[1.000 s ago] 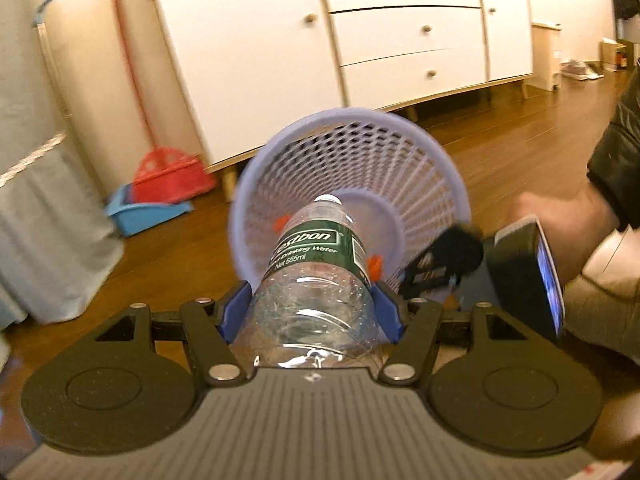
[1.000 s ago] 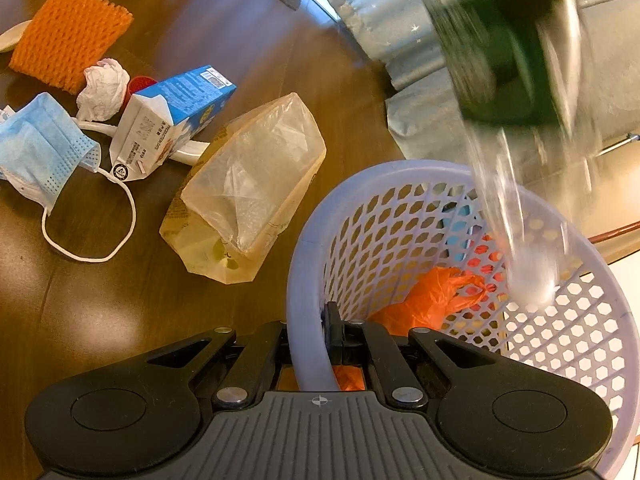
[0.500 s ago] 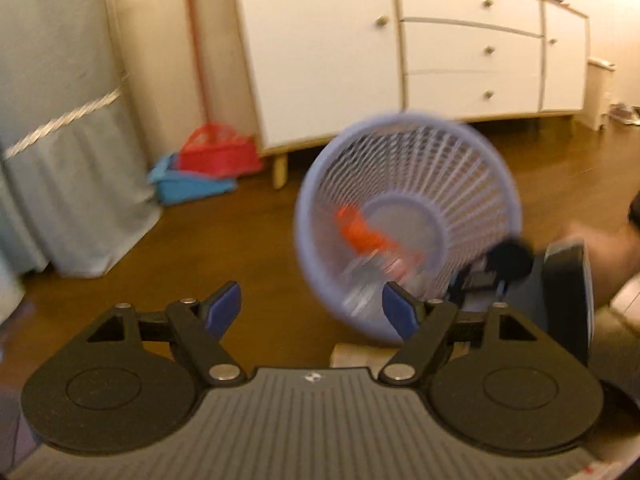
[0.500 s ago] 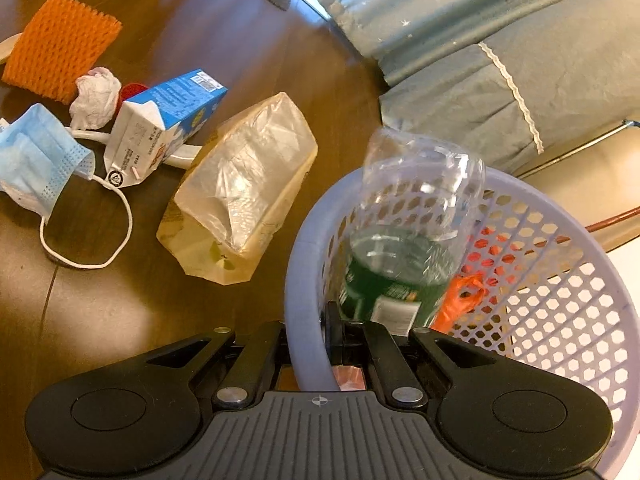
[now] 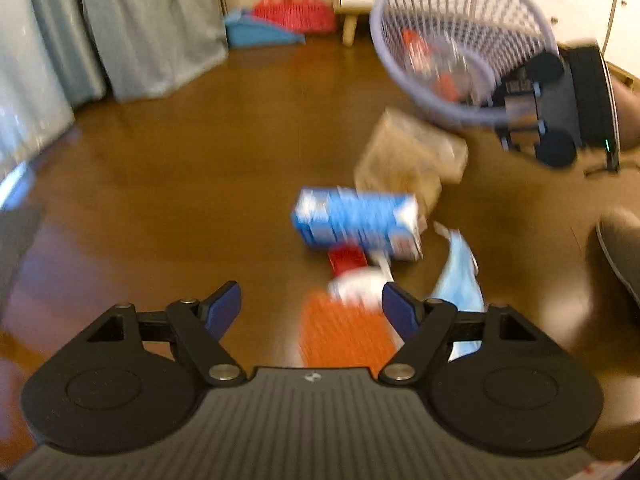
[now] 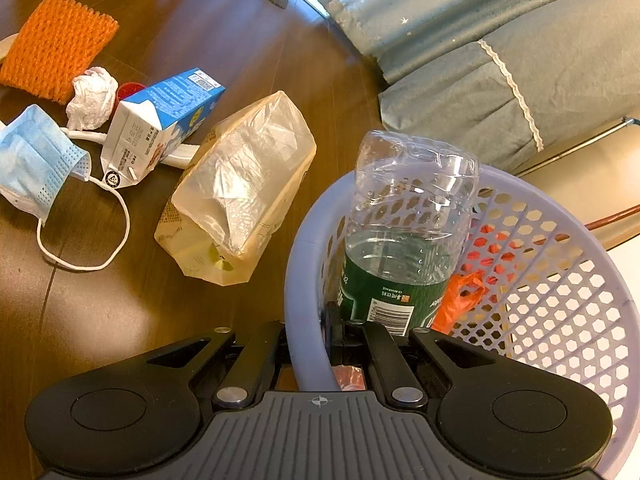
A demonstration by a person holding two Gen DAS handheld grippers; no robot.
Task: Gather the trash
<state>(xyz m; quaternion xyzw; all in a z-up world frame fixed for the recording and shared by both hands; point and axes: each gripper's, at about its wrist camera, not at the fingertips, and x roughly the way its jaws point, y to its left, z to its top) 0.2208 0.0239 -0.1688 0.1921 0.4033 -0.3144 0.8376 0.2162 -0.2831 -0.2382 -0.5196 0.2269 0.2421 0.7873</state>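
My right gripper (image 6: 310, 332) is shut on the rim of the lilac mesh basket (image 6: 560, 288), holding it tilted. A clear water bottle (image 6: 404, 240) with a green label stands in it beside orange plastic (image 6: 460, 300). On the brown floor lie a clear plastic bag (image 6: 240, 208), a blue milk carton (image 6: 164, 120), a crumpled tissue (image 6: 92, 98), an orange foam net (image 6: 56, 48) and a blue face mask (image 6: 36, 164). My left gripper (image 5: 312, 308) is open and empty, hovering over the orange net (image 5: 344, 332), tissue (image 5: 356, 288) and carton (image 5: 356, 224). The basket (image 5: 404, 64) shows far right.
Grey-green fabric drapes (image 5: 152, 28) hang at the left and behind the basket. A red and blue dustpan (image 5: 280, 20) lies by a white cabinet leg (image 5: 352, 28). A small red cap (image 6: 128, 90) sits by the carton. A person's knee (image 5: 620, 248) is at the right edge.
The left gripper let the water bottle go into the basket, opened, and swung down and away toward the trash on the floor. The right gripper kept hold of the basket rim.
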